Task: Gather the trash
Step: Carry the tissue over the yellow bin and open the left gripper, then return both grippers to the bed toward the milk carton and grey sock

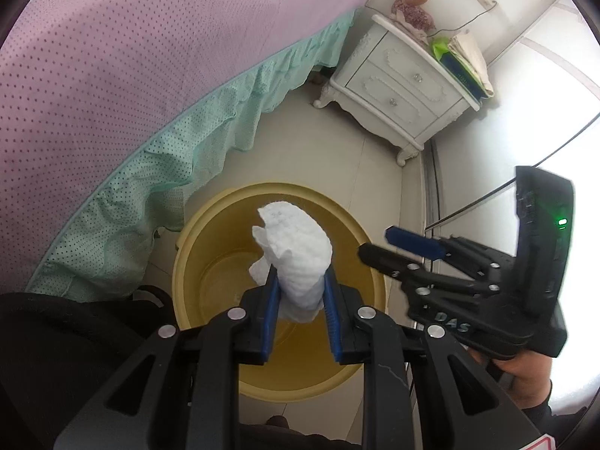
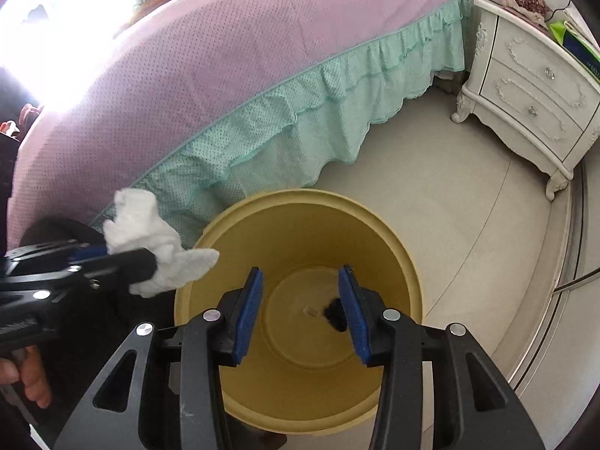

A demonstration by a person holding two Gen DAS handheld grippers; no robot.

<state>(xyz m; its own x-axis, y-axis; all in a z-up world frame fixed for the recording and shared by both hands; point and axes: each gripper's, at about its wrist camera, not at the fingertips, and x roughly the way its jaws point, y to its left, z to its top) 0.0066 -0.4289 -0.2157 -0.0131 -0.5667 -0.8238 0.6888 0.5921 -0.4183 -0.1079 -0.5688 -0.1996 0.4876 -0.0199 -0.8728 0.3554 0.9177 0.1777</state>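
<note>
A yellow round bin (image 1: 195, 247) stands on the pale floor by the bed. My left gripper (image 1: 300, 277) is shut on a crumpled white tissue (image 1: 296, 251) and holds it over the bin's mouth. From the right wrist, the tissue (image 2: 150, 225) and the left gripper (image 2: 123, 257) show at the bin's left rim (image 2: 285, 197). My right gripper (image 2: 302, 281) hangs open above the bin with nothing between its blue pads. Deep inside the bin, a small dark clump (image 2: 335, 314) shows beside the right pad. In the left wrist view the right gripper (image 1: 375, 243) reaches in from the right.
A bed with a purple cover (image 1: 112, 75) and a green frill (image 2: 300, 112) runs along the bin's left side. A white two-drawer nightstand (image 1: 401, 93) with a plush toy and books stands beyond. A sliding door track (image 2: 573, 243) borders the floor on the right.
</note>
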